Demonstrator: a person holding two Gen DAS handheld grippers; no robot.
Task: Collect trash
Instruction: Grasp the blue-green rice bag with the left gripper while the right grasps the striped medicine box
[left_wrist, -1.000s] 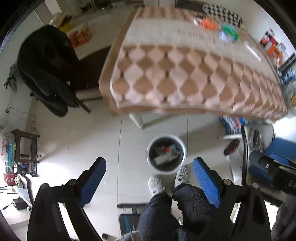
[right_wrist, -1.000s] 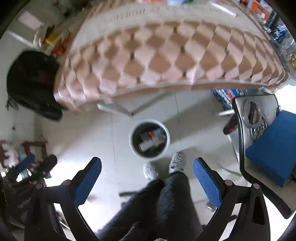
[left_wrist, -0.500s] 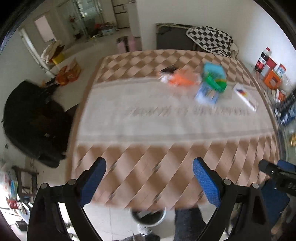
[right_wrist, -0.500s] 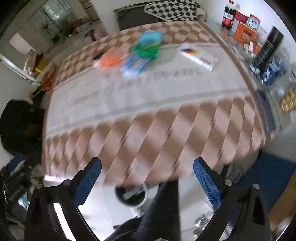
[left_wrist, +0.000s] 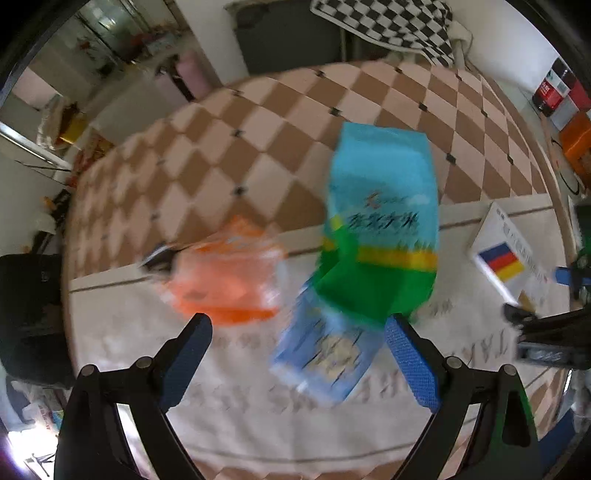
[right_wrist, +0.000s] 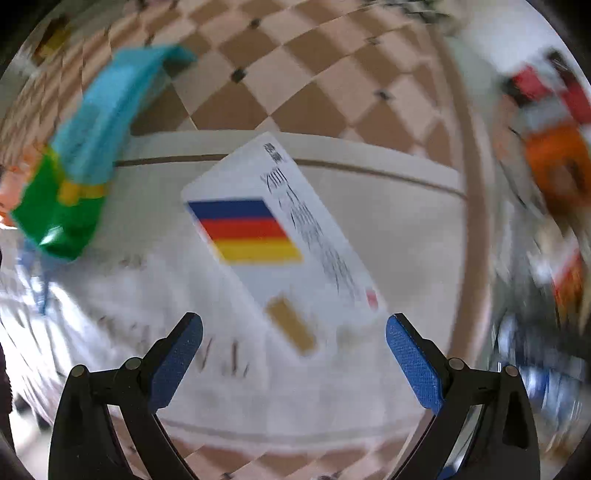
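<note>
On the checkered tablecloth (left_wrist: 280, 110) lie several pieces of trash. A teal and green bag (left_wrist: 384, 221) rests partly over a light blue packet (left_wrist: 325, 358), with an orange wrapper (left_wrist: 229, 280) to their left. My left gripper (left_wrist: 297, 332) is open just in front of the blue packet, nothing between its fingers. A white box with blue, red and yellow stripes (right_wrist: 273, 236) lies ahead of my open right gripper (right_wrist: 293, 330), its near end between the fingertips. The same white box (left_wrist: 506, 254) shows at the right in the left wrist view. The teal and green bag (right_wrist: 85, 155) sits left.
Bottles and orange boxes (right_wrist: 554, 162) stand off the table's right edge. A dark chair back with a checkered cloth (left_wrist: 388, 22) stands behind the table. A black bag (left_wrist: 26, 314) sits at the left. The other gripper's body (left_wrist: 554, 336) shows at the right.
Both grippers rose from over the floor bin to the tabletop and moved in close: the left toward the wrappers, the right toward the white striped box. Both stayed open.
</note>
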